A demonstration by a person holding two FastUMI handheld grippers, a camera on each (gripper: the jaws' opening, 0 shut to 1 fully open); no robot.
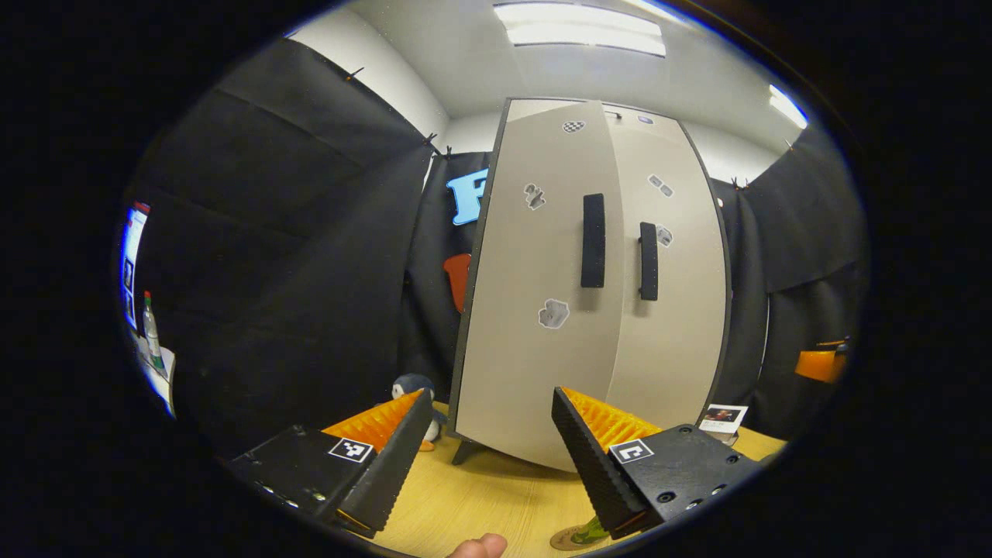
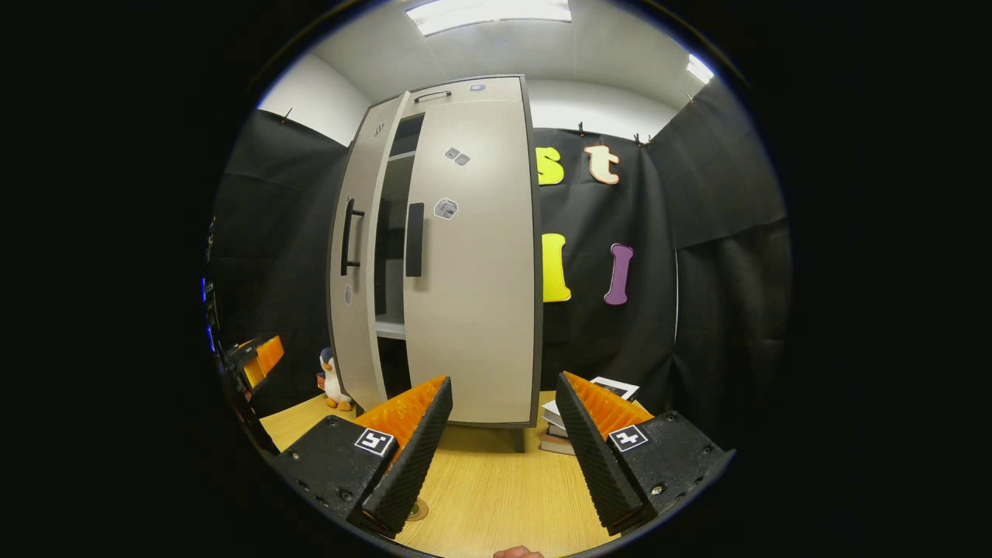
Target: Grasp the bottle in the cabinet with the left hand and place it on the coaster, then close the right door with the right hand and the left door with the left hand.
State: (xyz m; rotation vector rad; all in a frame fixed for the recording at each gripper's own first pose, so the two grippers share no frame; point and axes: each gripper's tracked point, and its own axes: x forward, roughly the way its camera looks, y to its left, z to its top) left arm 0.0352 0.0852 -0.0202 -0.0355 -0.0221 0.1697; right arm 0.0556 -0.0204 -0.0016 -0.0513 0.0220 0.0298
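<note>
the tall beige two-door cabinet (image 2: 442,256) with dark edging stands on the pale wooden table (image 2: 496,480). in the right gripper view its right door (image 2: 473,256) sits flush, while the left door (image 2: 355,256) stands ajar, leaving a dark gap where a pale shelf shows; i cannot tell what is inside. each door carries a black vertical handle. in the left gripper view the left door (image 1: 535,279) angles toward the camera.

the left gripper (image 1: 490,457) has its fingers spread wide, holding nothing, hovering above the table before the cabinet. just below its right finger a round coaster (image 1: 570,537) shows with the green base of a bottle (image 1: 593,529) on it.

the right gripper (image 2: 502,457) is likewise spread apart and empty. a small penguin toy (image 2: 333,380) stands beside the cabinet, and stacked books (image 2: 562,430) lie on the other side.
</note>
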